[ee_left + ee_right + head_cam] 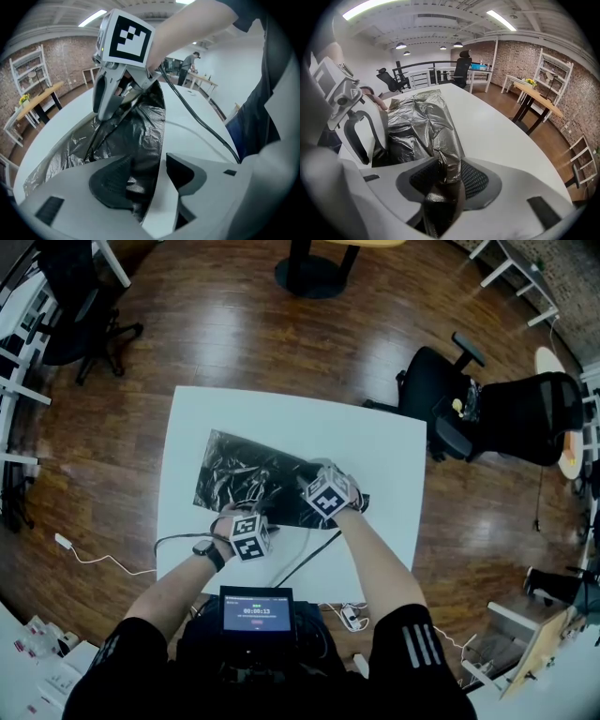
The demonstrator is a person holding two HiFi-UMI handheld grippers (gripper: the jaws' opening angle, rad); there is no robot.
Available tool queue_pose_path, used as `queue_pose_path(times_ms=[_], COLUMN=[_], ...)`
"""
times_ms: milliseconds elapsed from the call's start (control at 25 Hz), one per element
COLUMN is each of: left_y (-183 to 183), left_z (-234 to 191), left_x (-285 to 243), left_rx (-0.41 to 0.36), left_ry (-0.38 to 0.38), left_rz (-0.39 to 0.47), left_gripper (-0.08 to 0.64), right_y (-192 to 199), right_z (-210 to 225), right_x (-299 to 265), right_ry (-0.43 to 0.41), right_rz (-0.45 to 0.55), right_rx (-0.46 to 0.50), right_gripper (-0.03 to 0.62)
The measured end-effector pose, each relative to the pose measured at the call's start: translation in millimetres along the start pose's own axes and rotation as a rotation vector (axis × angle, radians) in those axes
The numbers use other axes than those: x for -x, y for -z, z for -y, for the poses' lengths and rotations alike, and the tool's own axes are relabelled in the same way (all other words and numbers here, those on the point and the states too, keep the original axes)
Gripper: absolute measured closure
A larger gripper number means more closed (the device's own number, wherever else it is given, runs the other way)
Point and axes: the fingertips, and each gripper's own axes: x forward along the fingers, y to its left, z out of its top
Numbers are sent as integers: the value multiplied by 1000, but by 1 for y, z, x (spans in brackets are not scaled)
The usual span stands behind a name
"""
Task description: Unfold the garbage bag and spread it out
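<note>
The black, crinkled plastic garbage bag (246,476) lies on the white square desk (281,418). It sits in the middle and towards the near side, running as a broad strip from the left part of the desk to just right of centre. The far half of the desk is bare.

Both claws hold the bag along its near edge, close beside each other. The left claw (149,190) is closed almost all the way, with a thin edge of the film running down between its pads. The right claw (445,177) is clamped on a thicker, bunched tuck of film that stands up between its mesh pads, so its jaws are held a little further apart.

By my reading the job is partly done. The bag is no longer a tight packet and already covers a good stretch of the desk. It is far from flat, though: the surface is heavily creased, ridges run along its length, and in the right gripper view the film seems to lie in more than one layer.

I would say the remaining folds have yet to be opened. After that the corners need drawing apart, and the sheet needs laying smooth on the desk, where there is room on the far side and to the right.
</note>
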Motion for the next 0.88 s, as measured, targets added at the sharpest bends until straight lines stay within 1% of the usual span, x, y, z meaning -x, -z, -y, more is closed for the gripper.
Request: queue_pose_path(times_ms=[80, 200, 400, 560, 640, 720, 800, 880], left_y=[2, 3, 5, 5, 6, 6, 6, 0], left_z=[2, 4, 3, 2, 1, 0, -1, -3], left_x=[1, 2, 2, 3, 4, 7, 10, 16], left_rx=[-3, -8, 0, 0, -4, 0, 12, 19], left_ry=[-2, -6, -13, -16, -25, -36, -40, -46], left_rz=[-4, -8, -8, -12, -17, -17, -9, 11], left_gripper=[330, 330, 330, 330, 330, 330, 330, 330], right_y=[-1, -6, -13, -14, -18, -25, -29, -31], right_z=[6, 14, 19, 19, 18, 19, 22, 22], right_x=[-2, -2, -1, 0, 5, 14, 26, 40], right_ry=[0, -2, -42, -58, -63, -63, -56, -43], right_rz=[0, 2, 18, 37, 68, 129, 193, 235], right_rx=[-8, 5, -11, -15, -26, -59, -94, -113], right_gripper=[414, 409, 393, 395, 402, 402, 402, 403])
